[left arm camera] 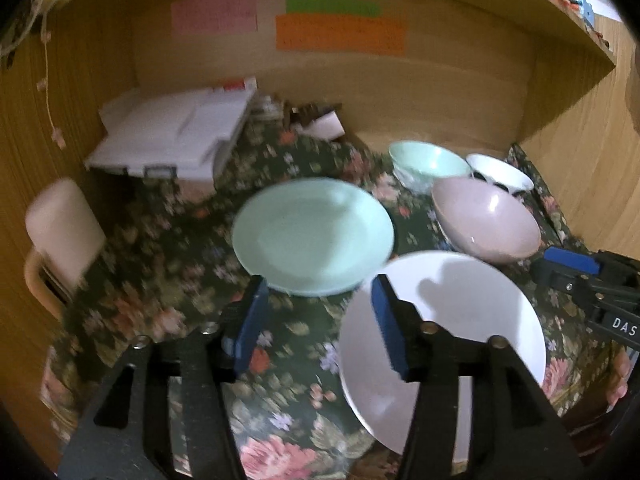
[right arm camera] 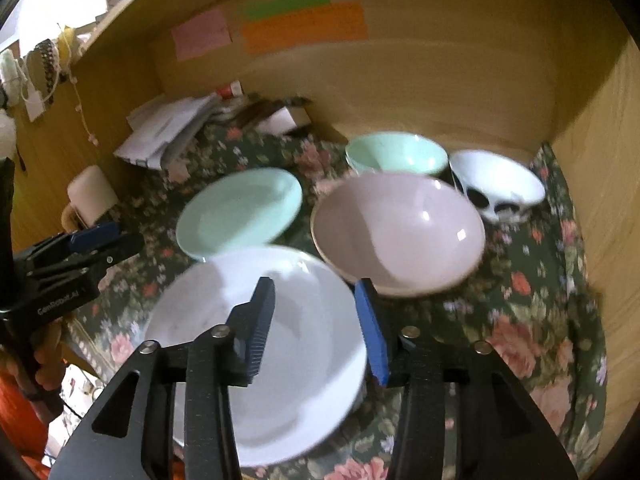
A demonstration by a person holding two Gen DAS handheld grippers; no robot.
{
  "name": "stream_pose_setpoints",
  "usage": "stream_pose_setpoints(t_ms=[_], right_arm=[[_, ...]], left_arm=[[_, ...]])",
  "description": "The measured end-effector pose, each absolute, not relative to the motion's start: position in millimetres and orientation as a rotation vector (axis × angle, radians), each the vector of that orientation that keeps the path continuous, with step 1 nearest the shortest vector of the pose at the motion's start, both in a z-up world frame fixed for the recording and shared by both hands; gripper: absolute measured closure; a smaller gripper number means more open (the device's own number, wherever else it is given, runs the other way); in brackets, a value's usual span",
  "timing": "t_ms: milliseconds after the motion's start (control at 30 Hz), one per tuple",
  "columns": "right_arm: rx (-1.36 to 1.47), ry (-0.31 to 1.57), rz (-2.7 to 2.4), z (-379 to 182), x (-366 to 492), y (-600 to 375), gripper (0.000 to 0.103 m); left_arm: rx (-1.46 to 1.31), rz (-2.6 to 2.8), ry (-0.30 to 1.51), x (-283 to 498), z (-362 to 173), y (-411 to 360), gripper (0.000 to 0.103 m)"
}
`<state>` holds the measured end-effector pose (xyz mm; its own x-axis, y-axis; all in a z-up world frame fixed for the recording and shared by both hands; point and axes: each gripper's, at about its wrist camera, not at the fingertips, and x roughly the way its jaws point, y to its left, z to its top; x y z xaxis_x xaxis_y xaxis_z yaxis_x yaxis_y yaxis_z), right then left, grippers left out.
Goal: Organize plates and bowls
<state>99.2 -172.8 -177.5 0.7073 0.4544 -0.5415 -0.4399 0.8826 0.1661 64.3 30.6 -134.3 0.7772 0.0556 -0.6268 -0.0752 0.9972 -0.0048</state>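
On the floral cloth [left arm camera: 168, 264] lie a white plate [left arm camera: 472, 320] at the front and a mint plate [left arm camera: 312, 236] behind it. A pink bowl [left arm camera: 488, 220], a mint bowl [left arm camera: 428, 162] and a white bowl with black patches [left arm camera: 500, 172] stand at the back right. My left gripper [left arm camera: 320, 320] is open and empty, over the gap between the two plates. My right gripper [right arm camera: 316, 324] is open and empty, above the white plate [right arm camera: 304, 360], with the pink bowl [right arm camera: 400, 228] just ahead. The mint plate [right arm camera: 240, 212], the mint bowl [right arm camera: 396, 152] and the patched bowl [right arm camera: 500, 188] also show there.
Wooden walls close in the back and both sides, with a shelf above. A white box [left arm camera: 172, 136] and small clutter sit at the back left. A cream mug [left arm camera: 60, 232] stands at the left. Coloured paper notes [left arm camera: 340, 32] hang on the back wall.
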Motion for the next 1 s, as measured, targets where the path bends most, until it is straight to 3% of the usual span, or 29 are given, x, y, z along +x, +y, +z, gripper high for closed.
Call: stream_pose_setpoints(t_ms=[200,333,400,567,1000], right_arm=[[0.001,0.553,0.525,-156,111,-155,0.051],[-0.042,0.523,0.532,-147,121,-141,0.036],[-0.059,0.521,0.531,-145,126,-136,0.034],[-0.075,0.552,0.552,-143,147,-123,0.027],[-0.123,0.64,0.586,-153,197,-91,0.027]], left_arm=[[-0.017,0.101,0.646,75,-117,44,0.045],[-0.013,0.109,0.628,82,-111,53,0.034],[-0.008,0.139,0.598,85,-108,58,0.021],[-0.023,0.149,0.568,92,-105,76,0.01],[-0.096,0.168,0.706,128,-126,113,0.004]])
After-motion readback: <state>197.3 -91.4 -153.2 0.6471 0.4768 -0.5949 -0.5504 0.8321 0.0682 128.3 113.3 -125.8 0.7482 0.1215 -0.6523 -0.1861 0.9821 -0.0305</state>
